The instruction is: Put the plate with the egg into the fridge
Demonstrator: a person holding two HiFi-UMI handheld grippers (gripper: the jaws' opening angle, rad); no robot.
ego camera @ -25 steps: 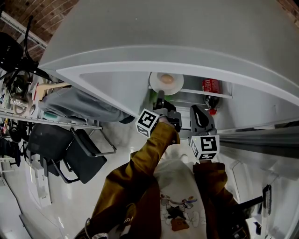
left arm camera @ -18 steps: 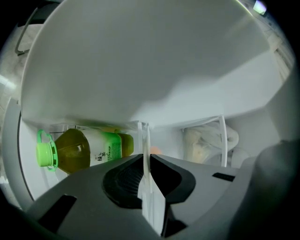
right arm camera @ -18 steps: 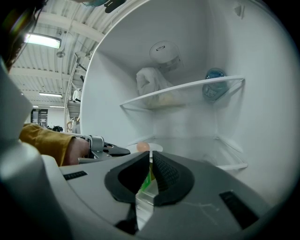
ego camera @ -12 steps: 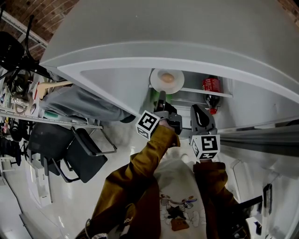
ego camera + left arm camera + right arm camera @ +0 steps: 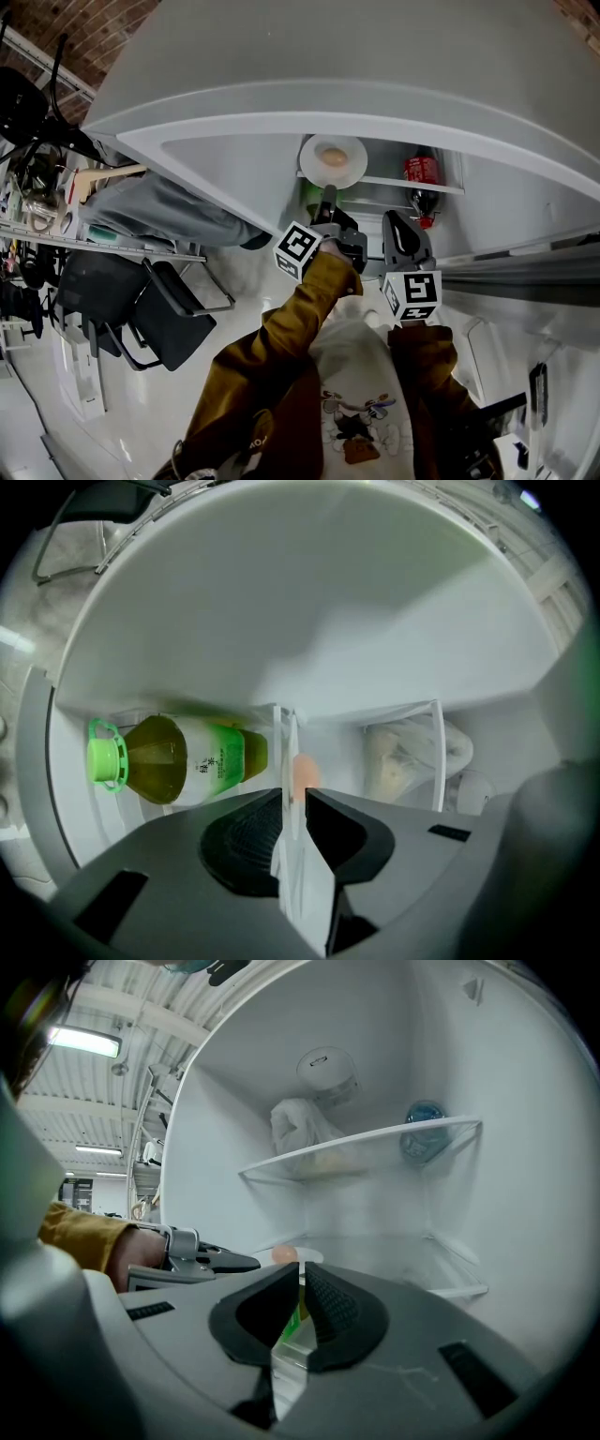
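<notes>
Plate (image 5: 353, 169) with the egg (image 5: 333, 157) is sitting on the fridge (image 5: 375, 1026) shelf (image 5: 412, 185), straight ahead of my left gripper (image 5: 292, 794). Its rim is showing edge-on in the slot between the jaws. Those jaws have just been opening, and I am now seeing them standing narrowly apart. The pads are not pressing on the rim, as far as I am able to tell. A green bottle (image 5: 178, 757) is lying beyond the tips, off to one jaw's side. My right gripper (image 5: 301, 1269) is hovering just beside the left one, also pointing into the fridge. Its jaws are sitting almost together with nothing held between them. A red bottle (image 5: 422, 172) is standing ahead of its tips, well apart from the plate.
</notes>
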